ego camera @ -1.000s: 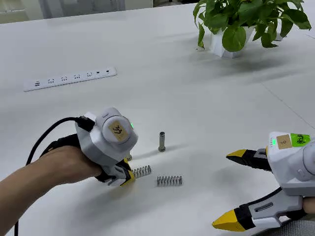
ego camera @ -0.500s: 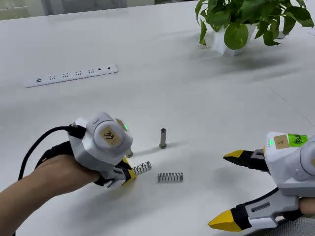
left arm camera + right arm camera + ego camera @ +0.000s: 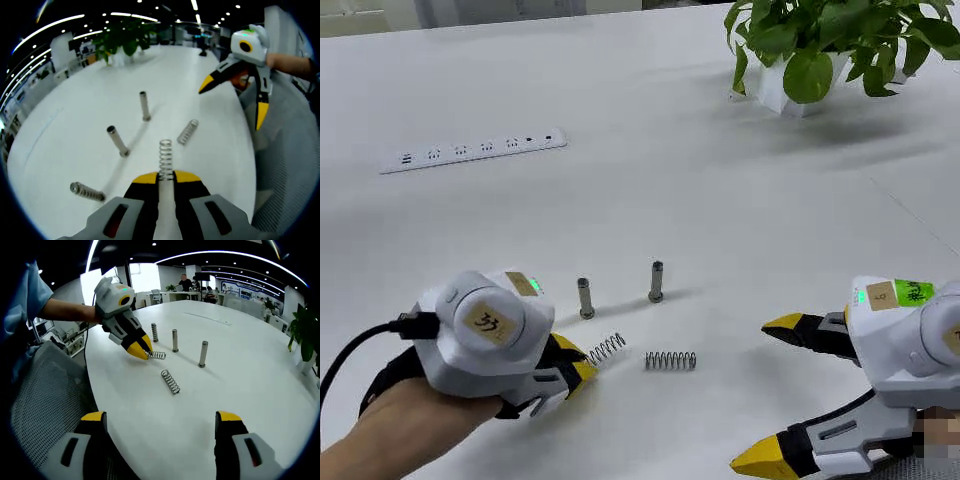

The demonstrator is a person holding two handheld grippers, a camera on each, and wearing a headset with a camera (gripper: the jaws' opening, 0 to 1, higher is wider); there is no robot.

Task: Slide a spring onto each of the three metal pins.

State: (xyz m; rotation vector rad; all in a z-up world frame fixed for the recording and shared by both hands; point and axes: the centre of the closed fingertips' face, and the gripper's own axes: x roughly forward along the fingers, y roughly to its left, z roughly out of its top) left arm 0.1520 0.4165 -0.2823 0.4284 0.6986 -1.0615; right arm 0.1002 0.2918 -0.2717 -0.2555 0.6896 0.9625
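One power strip [image 3: 472, 150], potted plant [image 3: 840, 40], beyond pins [image 3: 656, 282].

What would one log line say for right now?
left gripper: shut on spring | right gripper: open, empty | sprung pin: one | bare pins: two | loose spring: lying on table

Open tabletop [image 3: 720, 200] lies around an upright pin [image 3: 586, 298], a second pin [image 3: 657, 282] and a loose spring [image 3: 670, 360].

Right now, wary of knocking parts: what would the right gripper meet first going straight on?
The right gripper would probably meet the loose spring, lying centred ahead of its open jaws; height unclear.
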